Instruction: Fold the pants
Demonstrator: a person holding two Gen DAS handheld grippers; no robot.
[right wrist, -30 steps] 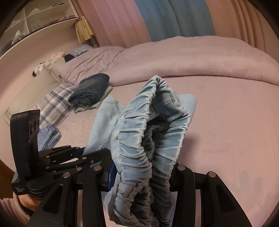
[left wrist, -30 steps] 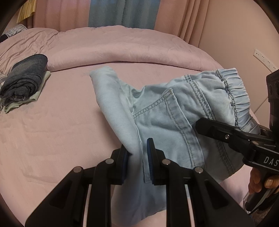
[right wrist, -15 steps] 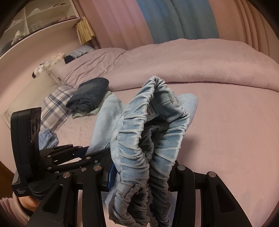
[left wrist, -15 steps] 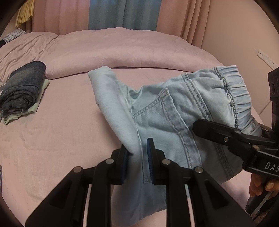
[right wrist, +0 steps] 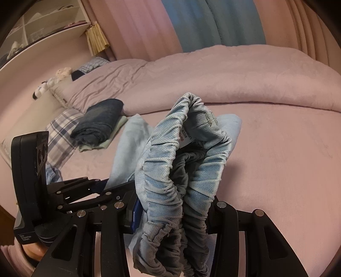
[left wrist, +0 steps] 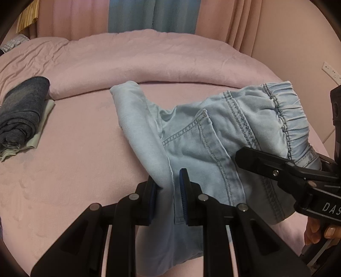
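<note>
Pink bedding covers the bed (left wrist: 81, 162), and pink and blue curtains (left wrist: 153, 15) hang at the far side of the room. At the far left on the bed lies a stack of folded clothes (left wrist: 21, 115), dark denim on top of a pale green piece.

Light blue pants (left wrist: 213, 136) are held above the bed between the two grippers. In the left wrist view, the left gripper (left wrist: 169, 191) has its blue pads closed tightly on a thin bunch of the cloth, near the side seam; some fabric hangs down below the fingers. In the right wrist view, the right gripper (right wrist: 174, 215) stands about half open, but this gap is filled by the thick gathered elastic waistband (right wrist: 183, 170), so it has a firm hold on it. A folded part of the pants reaches toward the far side and seems to lie on the bedding.

I judge that the step in hand is carrying and placing the half-folded pants over the bed, before the fold is laid flat. The next move calls for lowering both grippers together, keeping the cloth stretched between them so it does not wrinkle, and letting go only when the fabric rests flat on the bedding.
</note>
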